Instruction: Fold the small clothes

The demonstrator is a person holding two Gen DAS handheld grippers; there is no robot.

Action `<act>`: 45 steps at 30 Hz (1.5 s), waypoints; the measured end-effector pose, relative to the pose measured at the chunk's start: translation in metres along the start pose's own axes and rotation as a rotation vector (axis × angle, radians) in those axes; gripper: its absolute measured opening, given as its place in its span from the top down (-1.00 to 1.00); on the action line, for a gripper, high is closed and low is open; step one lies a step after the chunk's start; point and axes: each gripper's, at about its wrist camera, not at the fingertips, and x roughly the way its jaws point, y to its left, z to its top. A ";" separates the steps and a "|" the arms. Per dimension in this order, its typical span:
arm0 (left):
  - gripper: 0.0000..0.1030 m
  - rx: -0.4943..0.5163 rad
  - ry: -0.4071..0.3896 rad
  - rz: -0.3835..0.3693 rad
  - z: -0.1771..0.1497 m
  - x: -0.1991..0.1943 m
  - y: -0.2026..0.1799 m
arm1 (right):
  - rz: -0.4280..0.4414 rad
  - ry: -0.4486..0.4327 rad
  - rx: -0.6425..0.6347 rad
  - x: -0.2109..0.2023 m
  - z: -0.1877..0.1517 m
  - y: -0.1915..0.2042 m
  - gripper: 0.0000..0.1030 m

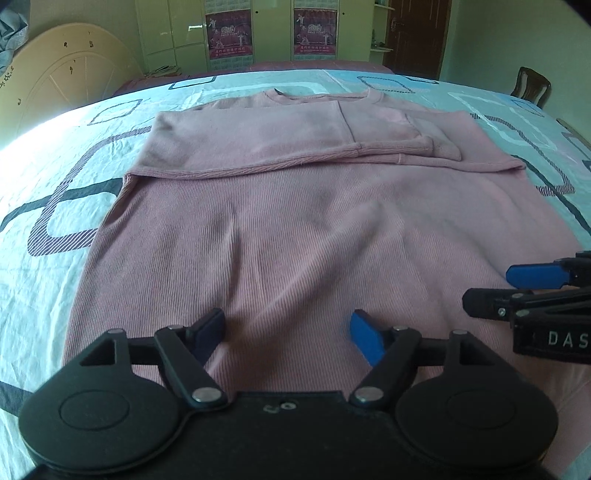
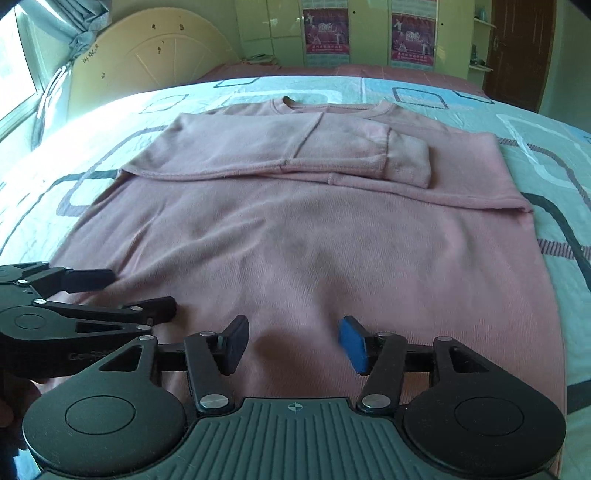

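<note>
A pink ribbed sweater (image 1: 295, 229) lies flat on the bed, collar at the far end, with both sleeves folded across its chest (image 1: 280, 136). It also shows in the right wrist view (image 2: 314, 240), with a sleeve cuff (image 2: 408, 158) on top. My left gripper (image 1: 288, 332) is open and empty over the near hem. My right gripper (image 2: 293, 339) is open and empty over the hem too. The right gripper shows at the right edge of the left wrist view (image 1: 517, 291). The left gripper shows at the left edge of the right wrist view (image 2: 129, 291). The two grippers are side by side.
The bed has a light sheet (image 1: 55, 177) with grey and blue square patterns. A cream headboard (image 2: 147, 51) leans at the far left. Wardrobes with posters (image 1: 314, 33) and a brown door (image 1: 417, 37) stand behind. A wooden chair (image 1: 532, 86) is at the far right.
</note>
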 end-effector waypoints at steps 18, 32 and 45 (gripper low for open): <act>-0.50 0.023 -0.023 -0.031 -0.039 -0.048 0.010 | -0.036 -0.034 0.083 -0.051 -0.050 0.012 -0.07; -0.48 -0.046 -0.037 -0.018 -0.070 -0.077 0.057 | -0.182 -0.029 0.148 -0.083 -0.085 -0.032 -0.07; -0.44 -0.124 -0.003 0.024 -0.093 -0.087 0.105 | -0.311 -0.016 0.268 -0.112 -0.111 -0.082 -0.07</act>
